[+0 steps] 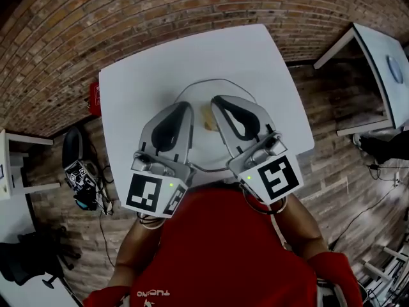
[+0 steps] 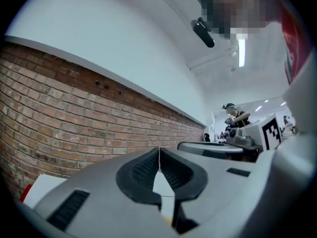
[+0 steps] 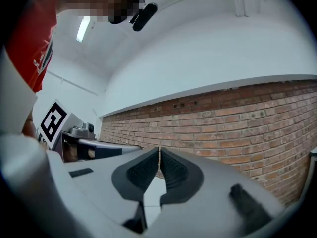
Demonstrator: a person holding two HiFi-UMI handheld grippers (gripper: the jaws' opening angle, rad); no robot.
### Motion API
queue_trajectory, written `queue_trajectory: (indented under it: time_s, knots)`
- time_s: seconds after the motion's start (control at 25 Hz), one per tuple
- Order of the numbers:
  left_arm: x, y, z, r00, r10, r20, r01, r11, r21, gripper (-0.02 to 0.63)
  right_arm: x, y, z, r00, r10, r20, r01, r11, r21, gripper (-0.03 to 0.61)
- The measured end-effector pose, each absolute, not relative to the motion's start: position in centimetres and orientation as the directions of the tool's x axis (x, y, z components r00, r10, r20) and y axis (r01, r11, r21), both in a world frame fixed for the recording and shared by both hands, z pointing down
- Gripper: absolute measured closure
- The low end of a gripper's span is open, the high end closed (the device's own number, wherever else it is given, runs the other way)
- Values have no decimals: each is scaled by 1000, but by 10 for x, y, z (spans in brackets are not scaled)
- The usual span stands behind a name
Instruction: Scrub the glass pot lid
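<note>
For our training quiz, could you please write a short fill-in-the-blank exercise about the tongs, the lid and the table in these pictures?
1. The jaws of the left tongs are ____.
2. The right tongs hold ____.
3. The glass pot lid lies on a ____ table.
4. The wall ahead of the tongs is built of ____.
Missing words: shut; nothing; white; brick.

Left gripper point(image 2: 159, 153) closed, right gripper point(image 3: 159, 152) closed, empty
</note>
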State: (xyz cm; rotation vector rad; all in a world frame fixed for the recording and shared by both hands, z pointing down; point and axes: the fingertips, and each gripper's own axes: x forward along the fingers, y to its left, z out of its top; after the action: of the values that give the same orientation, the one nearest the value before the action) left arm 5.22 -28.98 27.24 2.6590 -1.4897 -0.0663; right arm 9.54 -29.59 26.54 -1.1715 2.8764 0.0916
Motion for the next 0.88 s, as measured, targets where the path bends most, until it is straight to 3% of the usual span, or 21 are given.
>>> queue_trajectory:
  time_s: [0.16, 0.88]
  knots:
    - [58, -285, 260, 528, -849, -22, -847, -528, 70, 595, 91, -290, 254, -721, -686, -96, -691, 723, 24, 548]
    - [61, -279, 266, 531, -848, -4, -845, -529, 83, 597, 89, -284, 265, -717, -696, -49, -697, 716, 23, 549]
